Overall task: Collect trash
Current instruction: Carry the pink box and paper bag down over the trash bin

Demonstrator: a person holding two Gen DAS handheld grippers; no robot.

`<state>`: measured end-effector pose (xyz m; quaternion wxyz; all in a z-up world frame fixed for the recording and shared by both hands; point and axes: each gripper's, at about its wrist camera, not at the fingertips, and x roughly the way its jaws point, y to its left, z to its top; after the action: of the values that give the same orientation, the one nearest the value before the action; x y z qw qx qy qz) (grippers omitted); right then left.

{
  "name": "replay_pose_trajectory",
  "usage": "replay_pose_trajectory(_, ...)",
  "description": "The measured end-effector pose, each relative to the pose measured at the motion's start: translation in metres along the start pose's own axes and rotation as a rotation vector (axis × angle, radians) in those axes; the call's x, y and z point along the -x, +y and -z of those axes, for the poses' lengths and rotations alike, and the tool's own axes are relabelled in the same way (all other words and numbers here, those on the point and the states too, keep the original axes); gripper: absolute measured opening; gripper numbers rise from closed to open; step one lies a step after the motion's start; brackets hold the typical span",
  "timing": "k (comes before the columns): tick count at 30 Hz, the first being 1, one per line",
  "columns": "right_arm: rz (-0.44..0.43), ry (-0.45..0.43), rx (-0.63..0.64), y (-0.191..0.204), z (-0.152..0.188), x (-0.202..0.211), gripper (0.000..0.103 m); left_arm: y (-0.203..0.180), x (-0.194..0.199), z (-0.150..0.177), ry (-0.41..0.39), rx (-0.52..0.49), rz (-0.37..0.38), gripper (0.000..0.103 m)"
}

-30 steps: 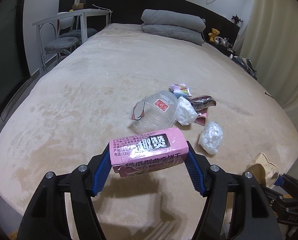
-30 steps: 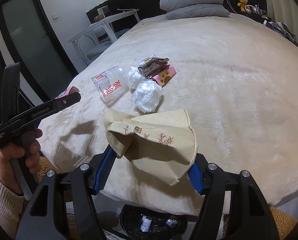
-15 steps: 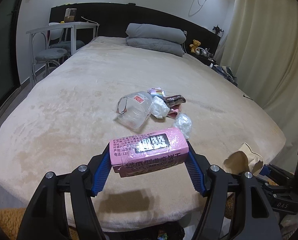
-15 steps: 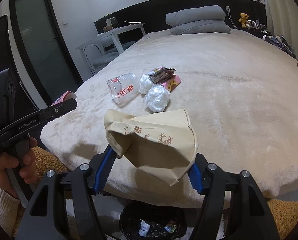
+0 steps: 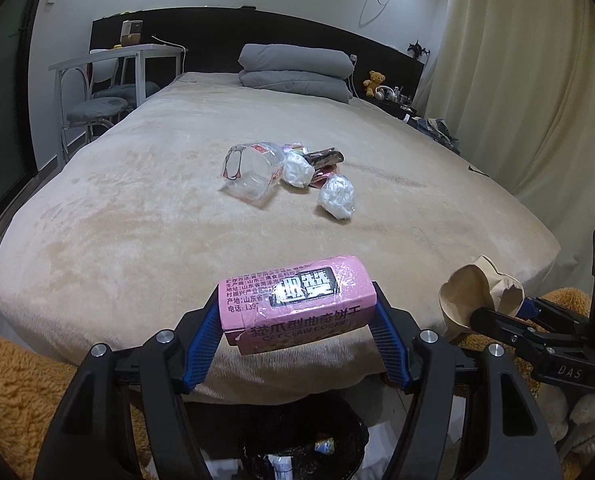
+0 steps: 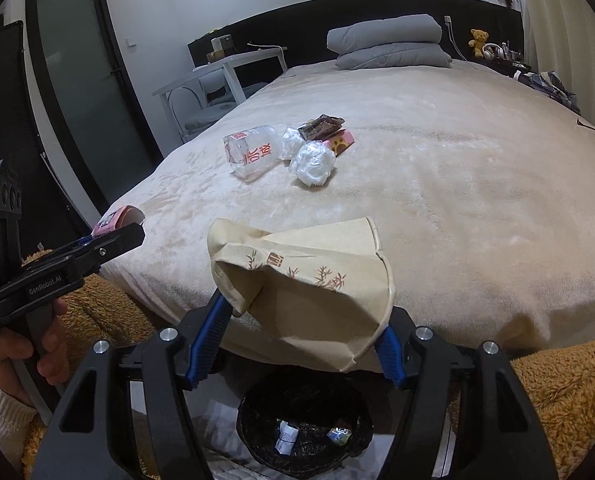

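A: What have you got in your left gripper?

B: A pink biscuit box. Your blue pads press on its two short ends, so the jaws stand part-way apart, closed on the box. It lies crosswise between them, above the foot edge of the bed.

A: And your right gripper?

B: That one clamps a crumpled beige paper cup, flattened, with its wide mouth hanging down to the right. The jaws are held about as wide as the left ones. From the left camera you see the same cup sticking out of the right gripper, low at the right.

A: Where is the bin?

B: The bin, lined with a black bag, stands on the floor just off the foot of the bed, below both grippers. A few scraps lie in it.

A: What is left on the bed?

B: A small heap near the middle: a clear plastic bottle on its side, two wads of white plastic just beside it, a dark wrapper and a pink packet behind them. Your hand, in a cream sleeve, grips the left gripper's handle.
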<state>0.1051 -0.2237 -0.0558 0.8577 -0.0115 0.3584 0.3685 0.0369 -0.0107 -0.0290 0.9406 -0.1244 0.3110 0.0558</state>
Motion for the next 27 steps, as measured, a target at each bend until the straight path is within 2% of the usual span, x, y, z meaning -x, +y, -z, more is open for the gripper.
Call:
replay_pose_trajectory(7,-0.014,0.080,0.002,0.007,0.023,-0.009,0.066,0.002,-0.003,0.027,0.082,0.016,0.020,0.067)
replay_pose_trajectory(11,-0.016,0.103,0.002,0.007,0.028,-0.014,0.066,0.002,-0.006,0.038,0.130,0.023,0.057,0.067)
replay_pose_trajectory(14,-0.026,0.144,-0.013,0.005,0.034,-0.021,0.066,0.002,-0.018,0.051,0.201,0.051,0.082,0.067)
replay_pose_trajectory(19,-0.034,0.225,-0.031,0.002,0.044,-0.036,0.066,-0.007,-0.040,0.063,0.301,0.037,0.094,0.067)
replay_pose_trajectory(27,-0.037,0.389,-0.116,-0.010,0.058,-0.069,0.066,-0.012,-0.087,0.085,0.528,0.055,0.129,0.067)
